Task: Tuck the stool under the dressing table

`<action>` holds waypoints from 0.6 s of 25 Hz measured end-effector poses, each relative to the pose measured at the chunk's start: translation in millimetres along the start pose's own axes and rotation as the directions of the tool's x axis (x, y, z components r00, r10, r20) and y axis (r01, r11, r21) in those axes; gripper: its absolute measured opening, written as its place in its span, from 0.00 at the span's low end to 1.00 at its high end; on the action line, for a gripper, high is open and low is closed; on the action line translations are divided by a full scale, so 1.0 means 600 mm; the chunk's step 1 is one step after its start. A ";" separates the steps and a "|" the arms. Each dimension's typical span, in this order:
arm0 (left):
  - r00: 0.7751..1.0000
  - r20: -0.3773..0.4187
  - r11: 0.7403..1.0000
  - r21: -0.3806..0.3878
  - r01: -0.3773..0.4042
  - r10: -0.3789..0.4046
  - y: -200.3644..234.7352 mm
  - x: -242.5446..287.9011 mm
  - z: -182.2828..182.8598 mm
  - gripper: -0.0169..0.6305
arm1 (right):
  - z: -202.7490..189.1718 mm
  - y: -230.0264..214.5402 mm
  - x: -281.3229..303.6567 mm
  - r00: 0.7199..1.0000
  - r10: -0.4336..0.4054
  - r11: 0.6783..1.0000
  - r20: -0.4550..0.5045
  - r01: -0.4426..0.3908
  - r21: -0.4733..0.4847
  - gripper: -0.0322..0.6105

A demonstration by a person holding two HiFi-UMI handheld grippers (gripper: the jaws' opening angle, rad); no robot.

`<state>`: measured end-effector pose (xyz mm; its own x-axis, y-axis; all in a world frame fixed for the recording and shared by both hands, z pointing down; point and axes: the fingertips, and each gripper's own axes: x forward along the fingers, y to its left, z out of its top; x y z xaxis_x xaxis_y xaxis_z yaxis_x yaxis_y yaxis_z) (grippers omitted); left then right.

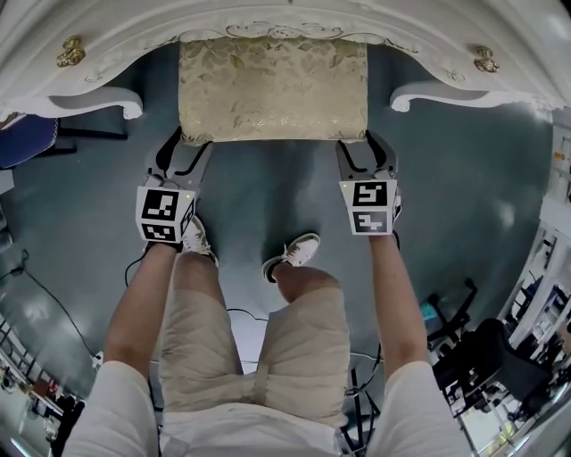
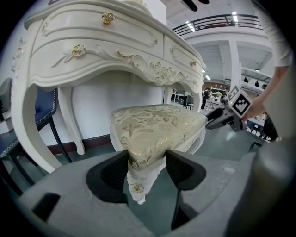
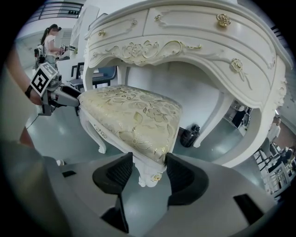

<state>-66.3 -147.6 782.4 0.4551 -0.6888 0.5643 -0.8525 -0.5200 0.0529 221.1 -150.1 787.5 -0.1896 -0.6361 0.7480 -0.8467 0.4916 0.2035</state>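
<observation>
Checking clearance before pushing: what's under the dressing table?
The stool reaches just under the dressing table; a small dark object stands on the floor behind it. The stool hides the floor beneath.

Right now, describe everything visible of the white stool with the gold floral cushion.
The stool is rectangular, with a cream-gold floral fabric seat on a carved white frame with curved legs. It stands upright on the grey floor, partly under the white dressing table. The left gripper and right gripper each clamp a near corner.

Glossy grey-green floor [image 1: 268, 201]: continuous level surface. Blue padded chair on thin black metal legs [image 1: 22, 141]: standing on this floor. Small black container [image 3: 188, 135]: upright on the floor.
</observation>
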 end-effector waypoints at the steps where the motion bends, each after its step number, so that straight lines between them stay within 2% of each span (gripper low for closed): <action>1: 1.000 0.000 1.000 -0.001 -0.001 0.001 0.001 0.002 0.002 0.42 | 0.002 -0.002 0.002 1.000 -0.002 1.000 0.001 0.002 0.002 0.41; 15: 0.999 0.032 1.000 0.004 -0.015 0.015 0.043 0.049 0.038 0.42 | 0.049 -0.032 0.047 0.999 -0.024 1.000 0.035 0.024 0.011 0.41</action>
<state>-69.1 -193.2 781.5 0.4501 -0.7122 0.5386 -0.8583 -0.5116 0.0407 217.3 -194.8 786.3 -0.1860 -0.6681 0.7204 -0.8563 0.4698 0.2145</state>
